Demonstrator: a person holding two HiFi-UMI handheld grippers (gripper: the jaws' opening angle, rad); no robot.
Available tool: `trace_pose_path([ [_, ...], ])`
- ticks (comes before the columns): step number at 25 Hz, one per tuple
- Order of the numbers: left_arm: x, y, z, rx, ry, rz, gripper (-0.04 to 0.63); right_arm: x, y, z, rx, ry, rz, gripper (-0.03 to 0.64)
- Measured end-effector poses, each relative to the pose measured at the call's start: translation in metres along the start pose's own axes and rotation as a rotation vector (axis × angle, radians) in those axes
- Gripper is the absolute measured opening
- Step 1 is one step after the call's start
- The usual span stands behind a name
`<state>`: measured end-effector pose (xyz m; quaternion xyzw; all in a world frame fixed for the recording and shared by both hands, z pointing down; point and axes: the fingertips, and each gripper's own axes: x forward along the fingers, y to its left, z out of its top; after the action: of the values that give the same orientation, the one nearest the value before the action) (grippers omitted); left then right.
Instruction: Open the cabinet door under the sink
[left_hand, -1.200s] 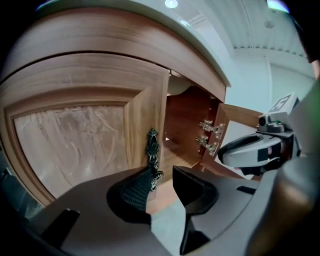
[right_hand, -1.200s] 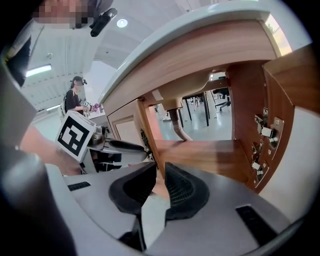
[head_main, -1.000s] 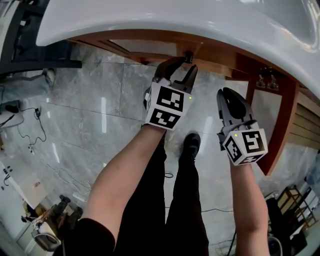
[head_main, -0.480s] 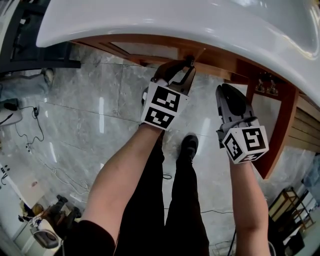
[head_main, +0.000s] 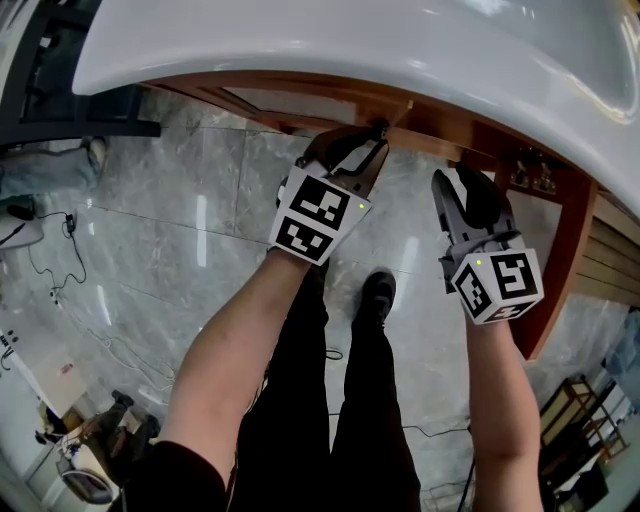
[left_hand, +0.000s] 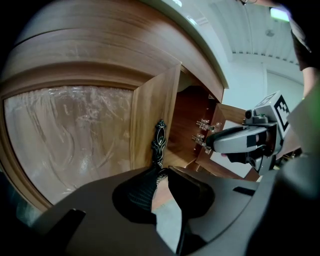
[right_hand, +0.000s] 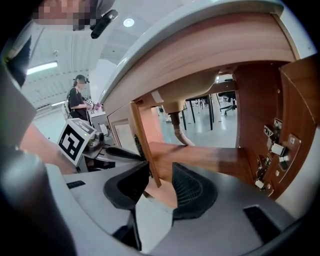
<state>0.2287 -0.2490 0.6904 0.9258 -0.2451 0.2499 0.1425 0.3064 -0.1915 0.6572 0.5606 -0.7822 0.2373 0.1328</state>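
Note:
The left cabinet door (left_hand: 150, 117), wood-framed with a frosted pane, stands a little ajar under the white sink (head_main: 350, 40). My left gripper (left_hand: 162, 175) is shut on the lower end of its ornate dark handle (left_hand: 159, 140); the head view shows the same gripper (head_main: 372, 135) right under the sink's rim. The jaws of my right gripper (right_hand: 159, 182) are opening, and the door's free edge (right_hand: 142, 145) stands between them without the pads pressing on it. In the head view the right gripper (head_main: 465, 195) is beside the left one. The right door (head_main: 560, 250) hangs wide open.
Inside the cabinet are a drain pipe (right_hand: 177, 127) and metal hinges (right_hand: 275, 145) on the open right door. The person's legs and a black shoe (head_main: 380, 290) are on the grey tiled floor below. Another person (right_hand: 77, 97) stands far behind.
The left gripper's jaws have closed on the door handle. The right gripper has shifted slightly and its jaws have spread wider.

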Motion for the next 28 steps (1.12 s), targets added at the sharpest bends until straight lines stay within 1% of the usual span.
trace_pose_path([
  [2, -0.002, -0.002, -0.002, 0.011, 0.005, -0.018, 0.081, 0.003, 0.003, 0.003, 0.002, -0.004, 0.008, 0.164],
  [7, -0.009, -0.007, -0.009, 0.034, 0.009, -0.056, 0.081, 0.013, 0.017, 0.009, -0.03, -0.014, 0.078, 0.184],
  [10, -0.013, -0.01, -0.012, 0.043, 0.007, -0.07, 0.081, 0.018, 0.028, 0.013, -0.06, -0.019, 0.122, 0.181],
  [15, -0.016, -0.01, -0.012, 0.044, 0.0, -0.069, 0.081, 0.031, 0.042, 0.029, -0.071, -0.041, 0.175, 0.179],
  [20, -0.016, -0.009, -0.011, 0.041, -0.007, -0.068, 0.081, 0.047, 0.056, 0.045, -0.113, -0.049, 0.223, 0.179],
  [24, -0.015, -0.01, -0.011, 0.045, -0.007, -0.074, 0.081, 0.055, 0.064, 0.049, -0.134, -0.047, 0.252, 0.166],
  [28, -0.015, -0.009, -0.011, 0.05, -0.008, -0.078, 0.08, 0.057, 0.071, 0.049, -0.137, -0.052, 0.289, 0.126],
])
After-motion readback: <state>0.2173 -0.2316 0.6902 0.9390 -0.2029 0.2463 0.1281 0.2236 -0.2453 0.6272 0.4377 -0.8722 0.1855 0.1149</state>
